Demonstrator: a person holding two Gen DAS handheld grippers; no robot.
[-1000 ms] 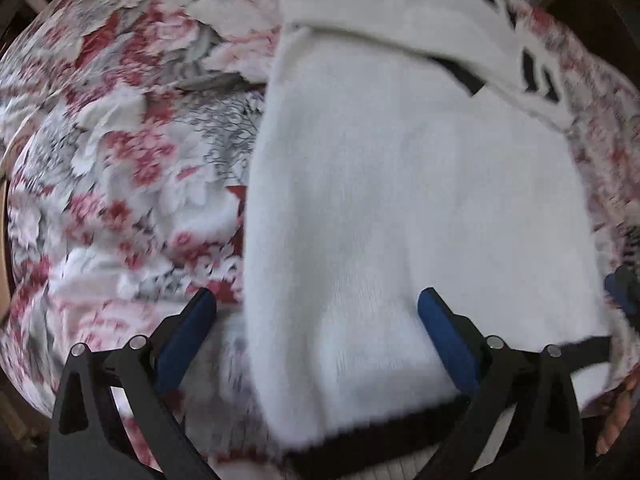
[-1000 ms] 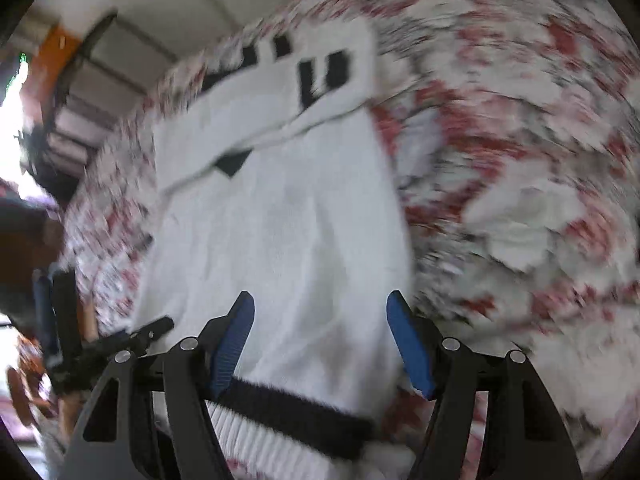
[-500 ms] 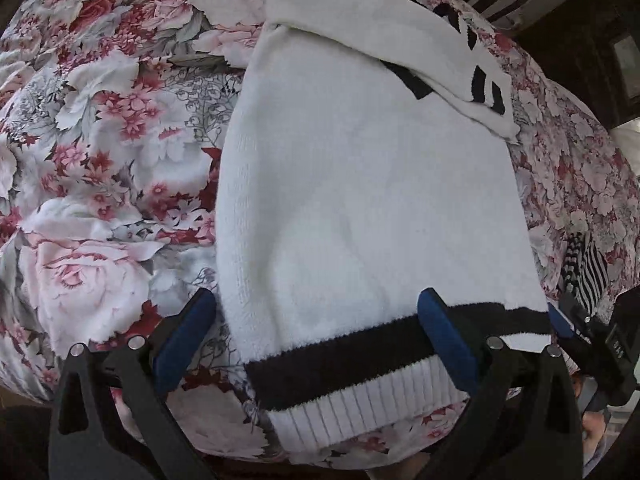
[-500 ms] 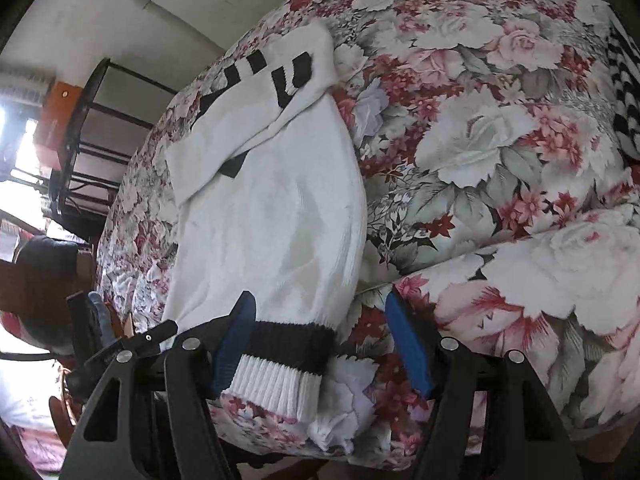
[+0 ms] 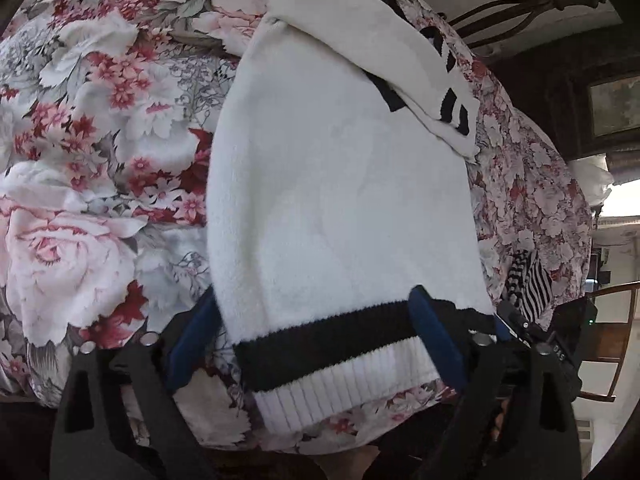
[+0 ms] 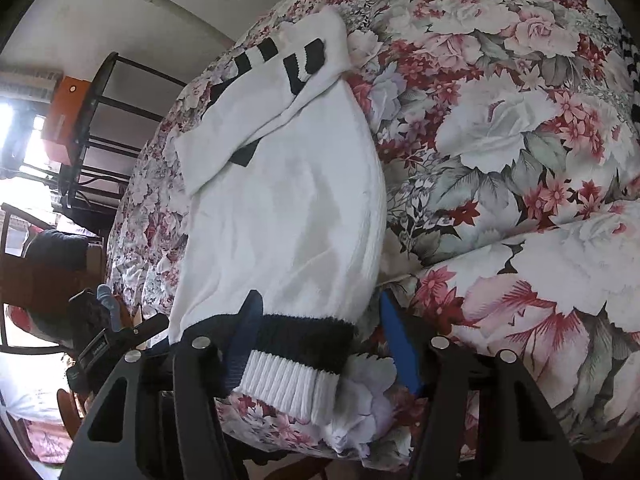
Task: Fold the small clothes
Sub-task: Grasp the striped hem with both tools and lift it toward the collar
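Note:
A white knit sweater point(image 5: 340, 184) with a black band and white ribbed hem point(image 5: 340, 384) lies flat on a floral cloth; its sleeve with black marks point(image 5: 400, 64) is folded across the top. My left gripper point(image 5: 316, 344) is open, its blue pads on either side of the hem's left part at the table's near edge. In the right wrist view the same sweater point(image 6: 288, 216) shows, and my right gripper point(image 6: 320, 344) is open around the hem's right corner point(image 6: 296, 376). Neither gripper holds the cloth.
The floral cloth point(image 5: 80, 168) point(image 6: 520, 160) covers the whole table and hangs over the near edge. A black-and-white striped garment point(image 5: 528, 284) lies at the right. Chairs and a metal rack point(image 6: 92, 132) stand beyond the table.
Both grippers have drawn back toward the near edge, from over the sweater's body to its hem. The hem now lies between the open pads. The sweater has not moved.

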